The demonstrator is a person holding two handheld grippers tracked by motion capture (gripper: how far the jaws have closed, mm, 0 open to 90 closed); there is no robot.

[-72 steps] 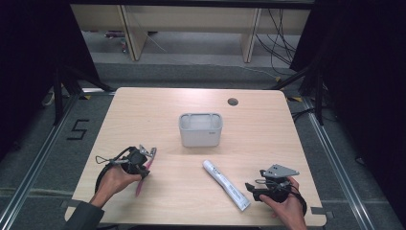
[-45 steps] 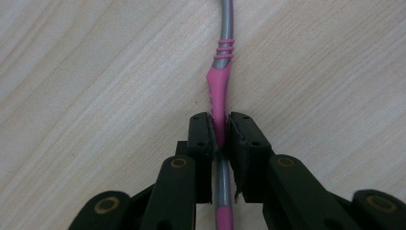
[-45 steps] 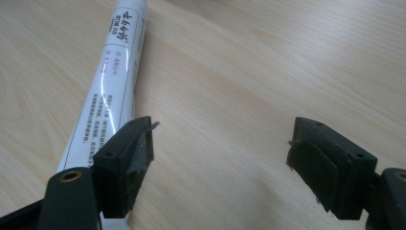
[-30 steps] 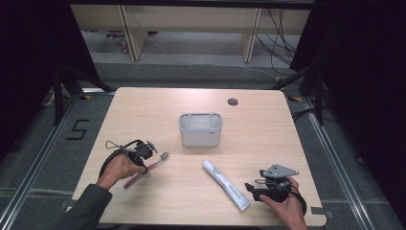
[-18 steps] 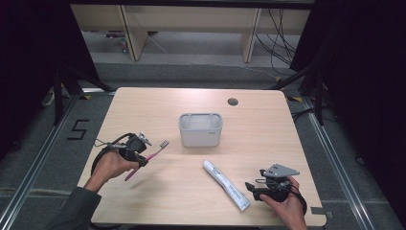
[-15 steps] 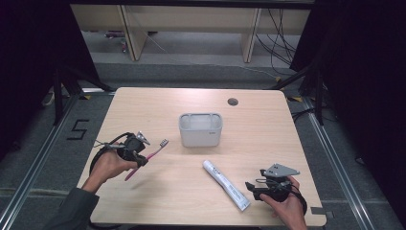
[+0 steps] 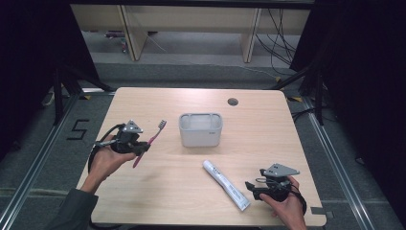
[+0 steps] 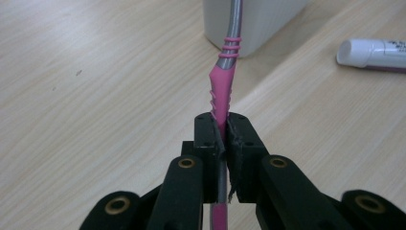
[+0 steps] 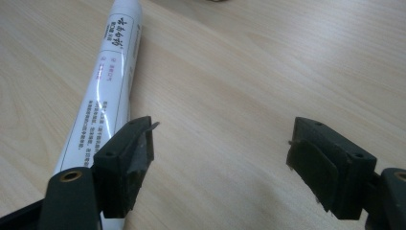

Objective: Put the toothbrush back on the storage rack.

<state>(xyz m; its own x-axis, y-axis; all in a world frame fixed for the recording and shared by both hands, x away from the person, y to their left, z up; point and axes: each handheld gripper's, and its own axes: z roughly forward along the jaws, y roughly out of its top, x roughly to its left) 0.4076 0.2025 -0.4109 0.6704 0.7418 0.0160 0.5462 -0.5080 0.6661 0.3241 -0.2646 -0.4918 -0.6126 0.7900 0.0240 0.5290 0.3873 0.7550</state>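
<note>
Left of frame, high view: left claw (image 7: pixel 143 146) clamped on pink toothbrush (image 7: pixel 149 142), held above worktop (image 7: pixel 158 196), bristles up and right toward centre. Centre: grey holder (image 7: pixel 200 129), standing just right of brush head. Lower centre: white tube (image 7: pixel 226 185), lying diagonally. Lower right: right claw (image 7: pixel 250 188) spread apart, nothing gripped, tips just beside tube end.

Tongs (image 8: pixel 223 139) clamped on pink toothbrush (image 8: pixel 220 86); grey container (image 8: pixel 253 24) ahead, white tube (image 8: pixel 373 53) right.
</note>
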